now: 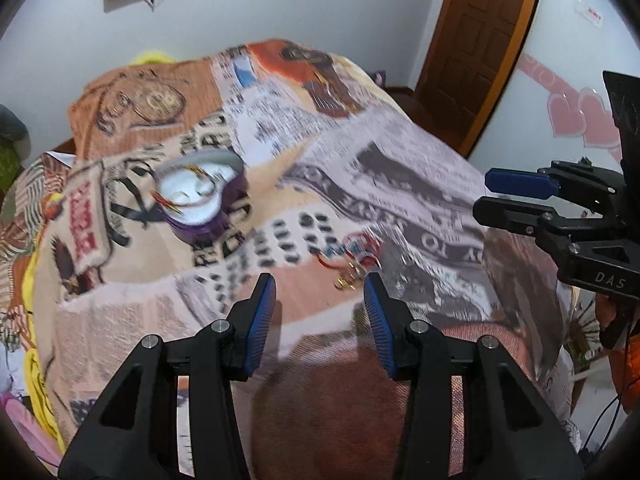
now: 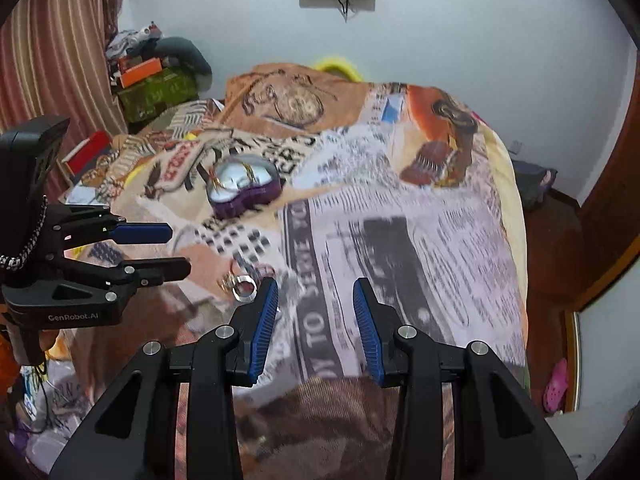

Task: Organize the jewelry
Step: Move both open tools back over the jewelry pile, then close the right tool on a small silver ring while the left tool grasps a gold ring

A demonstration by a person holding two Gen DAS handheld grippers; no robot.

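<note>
Bedroom: pale walls are surrounding a bed that is wearing a newsprint-patterned blanket (image 1: 400, 168), which is carrying everything.
Jewelry box: a purple heart-shaped box (image 1: 200, 200) is sitting open toward the blanket's far left area, well in from the edges, showing a white lining.
Inside the box: a few thin gold and red pieces (image 1: 192, 178) are lying on the lining; blur is hiding what they are.
Loose jewelry: a small cluster of gold rings and colourful bits (image 1: 352, 264) is lying near the middle of the blanket, nearer the near edge than the box is, well apart from it; a silvery ring (image 2: 244, 288) is showing in the right wrist view.
Left gripper (image 1: 320, 304): its fingers are standing spread, empty, hovering just short of the loose cluster.
Right gripper (image 2: 316, 312): its fingers are also standing apart, holding nothing, with the ring just beside the left pad.
Progress: judging from this, sorting is partly done, some pieces resting in the box and the cluster awaiting pickup.
Remaining: lifting the small pieces and placing them in the box.
</note>
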